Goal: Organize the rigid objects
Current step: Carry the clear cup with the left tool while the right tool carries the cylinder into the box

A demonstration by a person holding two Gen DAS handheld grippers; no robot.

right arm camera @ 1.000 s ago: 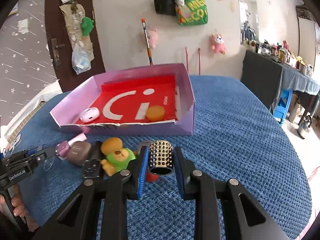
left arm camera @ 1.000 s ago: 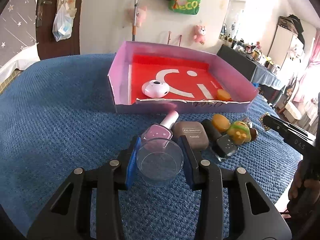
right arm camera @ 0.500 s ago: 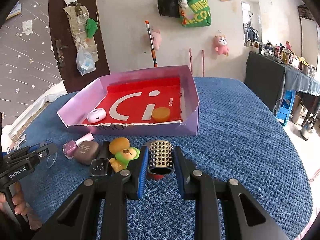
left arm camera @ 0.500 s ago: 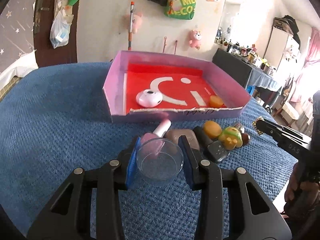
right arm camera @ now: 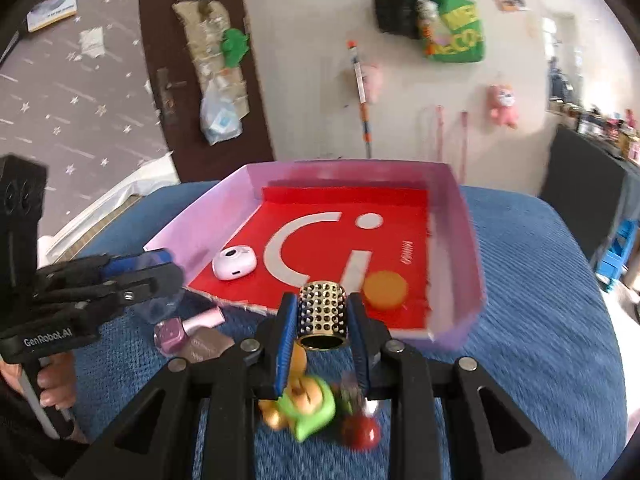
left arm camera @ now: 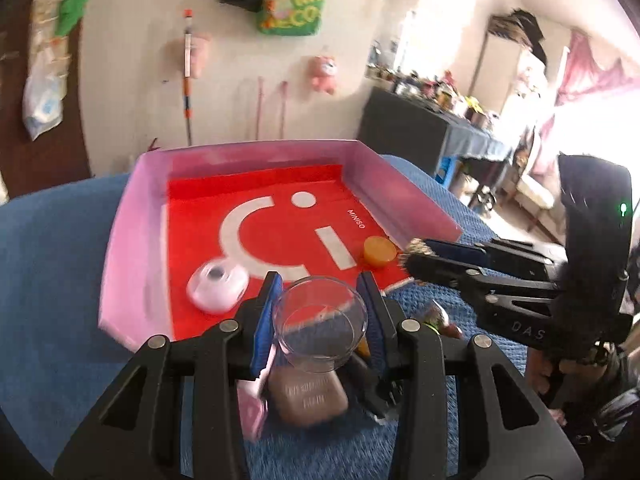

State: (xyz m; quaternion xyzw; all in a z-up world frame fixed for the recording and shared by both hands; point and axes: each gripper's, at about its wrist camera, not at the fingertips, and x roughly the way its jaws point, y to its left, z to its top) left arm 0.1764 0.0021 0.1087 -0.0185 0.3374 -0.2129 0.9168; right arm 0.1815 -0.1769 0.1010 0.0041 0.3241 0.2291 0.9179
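My left gripper [left arm camera: 319, 322] is shut on a clear plastic cup [left arm camera: 319, 326], held above the near edge of the pink box [left arm camera: 132, 236] with the red floor. My right gripper [right arm camera: 322, 314] is shut on a gold studded cylinder [right arm camera: 322, 314], also at the box's near edge. Inside the box lie a white round case [left arm camera: 216, 286] and an orange disc [left arm camera: 379, 251]. On the blue cloth in front lie a brown case [left arm camera: 306, 396], a pink nail polish bottle [right arm camera: 180, 328], a green and orange toy figure [right arm camera: 306, 404] and a red ball [right arm camera: 360, 432].
A blue textured cloth [right arm camera: 540, 300] covers the table. The right gripper [left arm camera: 480, 272] shows at the right of the left wrist view, and the left gripper [right arm camera: 100, 284] at the left of the right wrist view. A person's hand [right arm camera: 56, 384] holds its handle. A dark table [left arm camera: 420, 132] stands behind.
Both grippers have risen and moved forward toward the box, carrying the cup and the studded cylinder. The loose items on the cloth now lie beneath the fingers.
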